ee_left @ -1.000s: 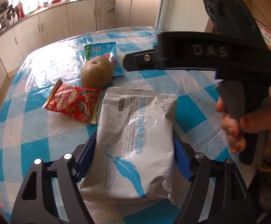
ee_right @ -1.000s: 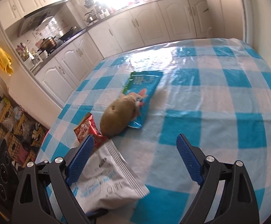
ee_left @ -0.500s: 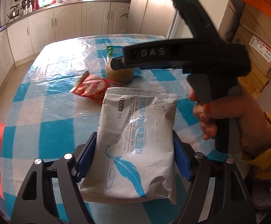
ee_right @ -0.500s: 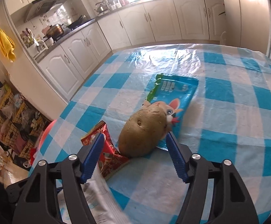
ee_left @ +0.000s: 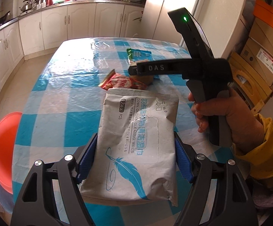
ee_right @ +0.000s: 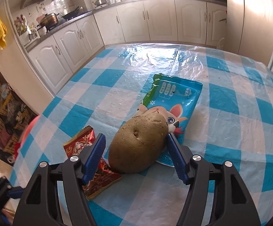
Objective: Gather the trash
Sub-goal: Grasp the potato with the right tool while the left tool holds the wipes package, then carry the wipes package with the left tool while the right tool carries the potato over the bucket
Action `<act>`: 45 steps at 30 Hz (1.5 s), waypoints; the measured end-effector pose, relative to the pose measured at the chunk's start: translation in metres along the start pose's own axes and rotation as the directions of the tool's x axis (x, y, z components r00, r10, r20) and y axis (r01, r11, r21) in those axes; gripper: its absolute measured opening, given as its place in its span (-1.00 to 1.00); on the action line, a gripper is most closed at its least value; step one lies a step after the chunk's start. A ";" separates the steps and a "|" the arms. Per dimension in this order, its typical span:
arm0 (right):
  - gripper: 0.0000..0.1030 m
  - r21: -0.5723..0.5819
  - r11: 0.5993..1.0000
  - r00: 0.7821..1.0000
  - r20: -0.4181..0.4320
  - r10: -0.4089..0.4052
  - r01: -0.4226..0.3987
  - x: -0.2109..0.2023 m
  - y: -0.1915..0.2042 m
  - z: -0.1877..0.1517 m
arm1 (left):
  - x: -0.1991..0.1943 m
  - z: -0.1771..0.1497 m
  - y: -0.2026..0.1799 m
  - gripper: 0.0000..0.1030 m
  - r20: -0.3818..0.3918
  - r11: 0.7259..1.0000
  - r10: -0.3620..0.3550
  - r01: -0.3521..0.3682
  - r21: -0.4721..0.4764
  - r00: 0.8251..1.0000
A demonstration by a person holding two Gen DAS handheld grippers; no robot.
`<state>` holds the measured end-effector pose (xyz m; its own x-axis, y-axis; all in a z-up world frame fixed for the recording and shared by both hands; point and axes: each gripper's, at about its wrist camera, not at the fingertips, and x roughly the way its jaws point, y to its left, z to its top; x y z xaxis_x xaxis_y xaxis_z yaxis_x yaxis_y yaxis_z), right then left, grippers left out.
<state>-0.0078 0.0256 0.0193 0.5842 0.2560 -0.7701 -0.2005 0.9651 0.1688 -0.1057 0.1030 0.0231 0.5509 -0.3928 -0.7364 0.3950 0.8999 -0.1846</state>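
My left gripper (ee_left: pixel 135 138) is shut on a grey pack of cleaning wipes (ee_left: pixel 136 116), and its blue pads press both long sides above the checked table (ee_left: pixel 61 103). My right gripper (ee_right: pixel 135 137) is open around a brown potato (ee_right: pixel 138 145). The right pad meets the potato's side, while a narrow gap shows at the left pad. The potato lies on a red snack wrapper (ee_right: pixel 80 145) and a blue rabbit-print packet (ee_right: pixel 174 94). In the left wrist view, a hand (ee_left: pixel 230 116) holds the right gripper (ee_left: pixel 132 69) over the potato (ee_left: pixel 146 79).
An orange-red round bin (ee_left: pixel 2 146) sits below the table's left edge. Cardboard boxes (ee_left: pixel 258 60) are stacked to the right. White kitchen cabinets (ee_right: pixel 155 18) line the far walls. The blue-and-white tablecloth beyond the packet is bare and shiny.
The right gripper moved from beside the wipes pack to the potato and narrowed its jaws around it. The left gripper, still holding the pack, drew back from the table and swung its view.
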 end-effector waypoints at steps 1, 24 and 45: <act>0.29 -0.008 1.000 1.000 0.003 -0.009 0.009 0.001 0.001 0.000 | -0.001 -0.001 0.001 0.46 0.001 1.000 0.002 -0.002 -0.004 1.000; 0.15 0.037 0.999 1.000 0.019 -0.001 0.000 -0.006 -0.008 -0.010 | -0.016 -0.009 0.027 0.47 0.031 0.994 0.033 -0.029 -0.102 0.999; 0.15 0.081 0.996 0.994 0.110 0.015 -0.024 -0.057 -0.005 -0.012 | -0.040 -0.017 0.062 0.47 0.091 0.978 0.087 -0.068 -0.196 0.992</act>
<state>-0.0496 0.0056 0.0552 0.6639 0.2755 -0.6952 -0.1506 0.9599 0.2366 -0.1156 0.1780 0.0294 0.6479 -0.3283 -0.6873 0.2049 0.9442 -0.2578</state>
